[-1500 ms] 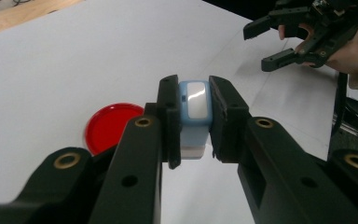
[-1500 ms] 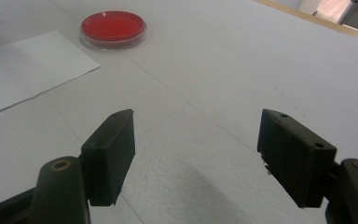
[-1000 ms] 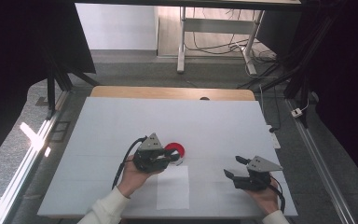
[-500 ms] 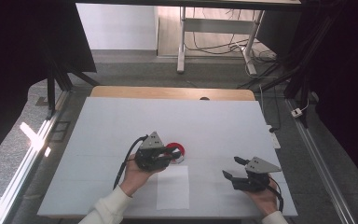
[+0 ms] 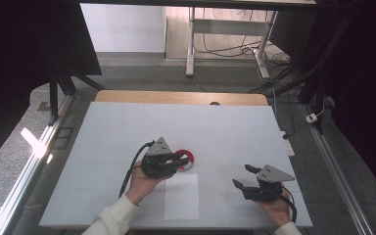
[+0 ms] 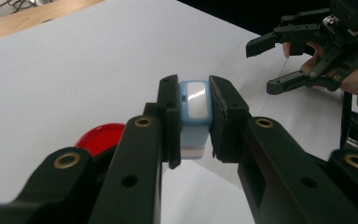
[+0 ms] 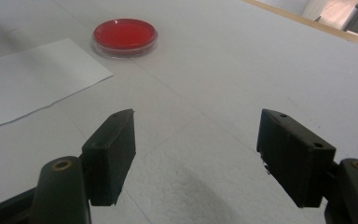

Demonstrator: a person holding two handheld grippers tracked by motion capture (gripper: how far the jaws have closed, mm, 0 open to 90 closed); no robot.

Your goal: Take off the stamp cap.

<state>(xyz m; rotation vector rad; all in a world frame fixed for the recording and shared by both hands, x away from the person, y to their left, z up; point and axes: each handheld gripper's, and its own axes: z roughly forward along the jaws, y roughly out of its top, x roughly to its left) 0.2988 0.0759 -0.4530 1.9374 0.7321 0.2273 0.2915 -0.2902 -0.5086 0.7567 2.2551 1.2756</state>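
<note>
My left gripper (image 5: 178,161) is shut on a small light-blue and white block (image 6: 195,105), gripped by its two sides between the black jaws. It hovers right beside a round red dish (image 5: 187,158) on the white table; in the left gripper view the red dish (image 6: 100,135) lies low on the left behind one jaw. A white sheet of paper (image 5: 182,196) lies flat just in front of the dish. My right gripper (image 5: 241,175) is held low at the front right, open with nothing between its jaws. Its view looks across the paper (image 7: 32,79) towards the dish (image 7: 125,35).
The white table top (image 5: 127,127) has a wooden strip (image 5: 176,97) along its far edge. Beyond it are table legs and cables on the floor. Dark frames stand to either side. The right gripper (image 6: 261,67) appears at the upper right of the left gripper view.
</note>
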